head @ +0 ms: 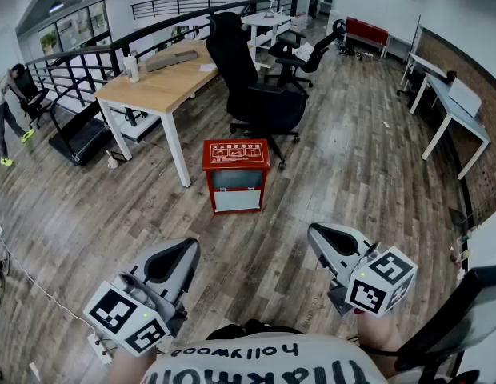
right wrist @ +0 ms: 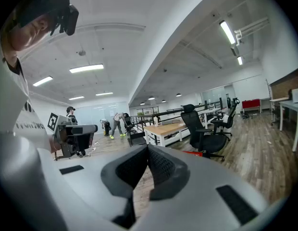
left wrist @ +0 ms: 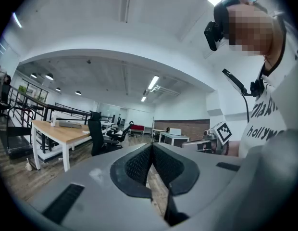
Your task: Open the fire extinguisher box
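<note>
The fire extinguisher box point(head: 236, 174) is a small red cabinet with white print on its top and a pale window in its front door. It stands on the wood floor, between a desk leg and a chair base, with the door closed. Both grippers hover well short of it, near the person's body. My left gripper point(head: 192, 245) is shut with nothing in it, its pads meeting tip to tip point(left wrist: 151, 146). My right gripper point(head: 312, 232) is also shut and empty point(right wrist: 148, 148). A red sliver of the box point(right wrist: 193, 153) shows just past the right jaws.
A wooden desk point(head: 164, 82) stands behind and left of the box, and a black office chair point(head: 256, 86) right behind it. A treadmill point(head: 80, 138) and railing are at the left, and white desks point(head: 456, 110) at the right. A person point(head: 4, 114) bends at the far left.
</note>
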The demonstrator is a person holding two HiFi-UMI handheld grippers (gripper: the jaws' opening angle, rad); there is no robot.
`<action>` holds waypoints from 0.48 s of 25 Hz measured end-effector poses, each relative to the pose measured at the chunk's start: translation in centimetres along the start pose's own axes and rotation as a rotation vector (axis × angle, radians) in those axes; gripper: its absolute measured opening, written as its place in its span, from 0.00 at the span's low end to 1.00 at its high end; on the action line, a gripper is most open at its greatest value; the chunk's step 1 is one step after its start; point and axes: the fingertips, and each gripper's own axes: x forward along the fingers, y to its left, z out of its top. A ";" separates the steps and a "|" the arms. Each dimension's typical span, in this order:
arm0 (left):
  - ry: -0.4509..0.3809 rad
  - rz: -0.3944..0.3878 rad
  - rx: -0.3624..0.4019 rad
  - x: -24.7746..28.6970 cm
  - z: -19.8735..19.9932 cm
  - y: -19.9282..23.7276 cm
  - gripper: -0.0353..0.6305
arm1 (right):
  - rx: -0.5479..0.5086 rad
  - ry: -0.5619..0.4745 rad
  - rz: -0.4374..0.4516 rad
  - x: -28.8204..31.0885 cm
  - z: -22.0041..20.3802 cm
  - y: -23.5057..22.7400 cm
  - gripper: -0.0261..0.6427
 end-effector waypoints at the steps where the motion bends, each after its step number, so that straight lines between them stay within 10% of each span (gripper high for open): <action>1: 0.000 -0.001 0.001 0.1 -0.1 -0.1 0.06 | 0.000 0.001 0.000 0.0 -0.2 -0.1 0.05; 12: 0.005 0.000 0.003 0.3 -0.5 0.0 0.06 | 0.003 0.021 0.016 0.1 -0.9 -0.1 0.05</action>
